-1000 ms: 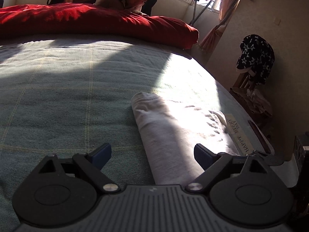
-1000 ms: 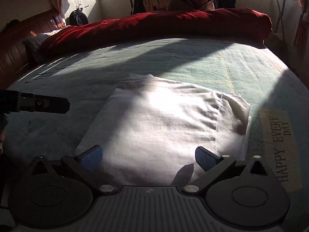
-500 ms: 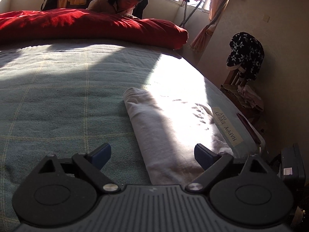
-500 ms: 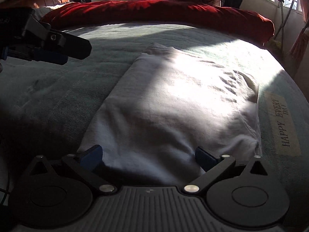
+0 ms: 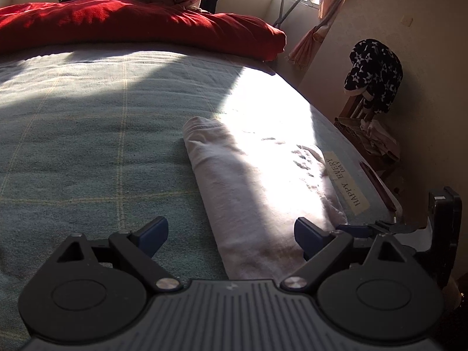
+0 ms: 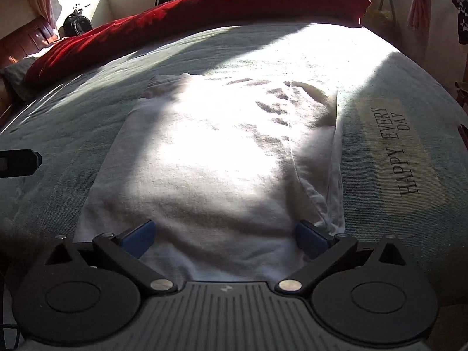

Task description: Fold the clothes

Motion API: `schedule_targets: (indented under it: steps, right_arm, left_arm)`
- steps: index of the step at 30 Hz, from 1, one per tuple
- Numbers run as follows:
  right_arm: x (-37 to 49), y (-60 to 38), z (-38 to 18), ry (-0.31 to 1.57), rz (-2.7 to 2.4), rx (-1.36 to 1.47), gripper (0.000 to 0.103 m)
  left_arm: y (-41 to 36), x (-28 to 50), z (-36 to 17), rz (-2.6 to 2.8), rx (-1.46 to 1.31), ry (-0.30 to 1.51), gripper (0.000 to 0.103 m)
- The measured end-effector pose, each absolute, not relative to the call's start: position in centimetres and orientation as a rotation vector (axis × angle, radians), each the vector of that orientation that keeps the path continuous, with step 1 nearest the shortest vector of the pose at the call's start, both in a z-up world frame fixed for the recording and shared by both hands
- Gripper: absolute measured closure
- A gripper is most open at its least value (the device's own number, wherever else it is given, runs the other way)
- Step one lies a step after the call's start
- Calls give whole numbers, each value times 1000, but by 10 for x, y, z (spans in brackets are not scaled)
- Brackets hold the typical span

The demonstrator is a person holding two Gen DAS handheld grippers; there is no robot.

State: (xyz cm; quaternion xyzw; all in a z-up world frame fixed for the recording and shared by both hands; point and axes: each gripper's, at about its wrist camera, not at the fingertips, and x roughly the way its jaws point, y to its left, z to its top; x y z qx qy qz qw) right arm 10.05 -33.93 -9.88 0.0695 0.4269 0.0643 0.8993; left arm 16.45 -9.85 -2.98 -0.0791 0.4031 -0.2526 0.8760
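White shirt point(image 6: 210, 158) folded flat on bed point(image 5: 87, 134), soft, light (likely limp); grab near hem corners. Both grippers' fingers spread, empty.

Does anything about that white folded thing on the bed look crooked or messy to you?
Slightly. The white garment lies folded flat on the green bedspread, but its right side is untidy: a layer along that edge sticks out rumpled instead of lying flush. Nothing looks spilled or damaged.
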Motion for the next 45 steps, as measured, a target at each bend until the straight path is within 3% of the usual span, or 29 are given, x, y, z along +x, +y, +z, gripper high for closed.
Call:
schedule_targets:
  steps: [16, 21, 39, 45]
  right_arm:
    - [101, -336, -107, 862, 150, 96, 0]
    - [99, -339, -108, 852, 163, 99, 0]
    - [87, -336, -111, 796, 173, 48, 0]
    - [86, -353, -97, 785, 204, 173, 0]
  left_arm:
    - [-191, 198, -39, -677, -93, 900, 10]
    - [-187, 208, -62, -641, -137, 961, 10]
    - [-167, 203, -59, -649, -264, 963, 10]
    - [-140, 202, -46, -600, -316, 901, 10]
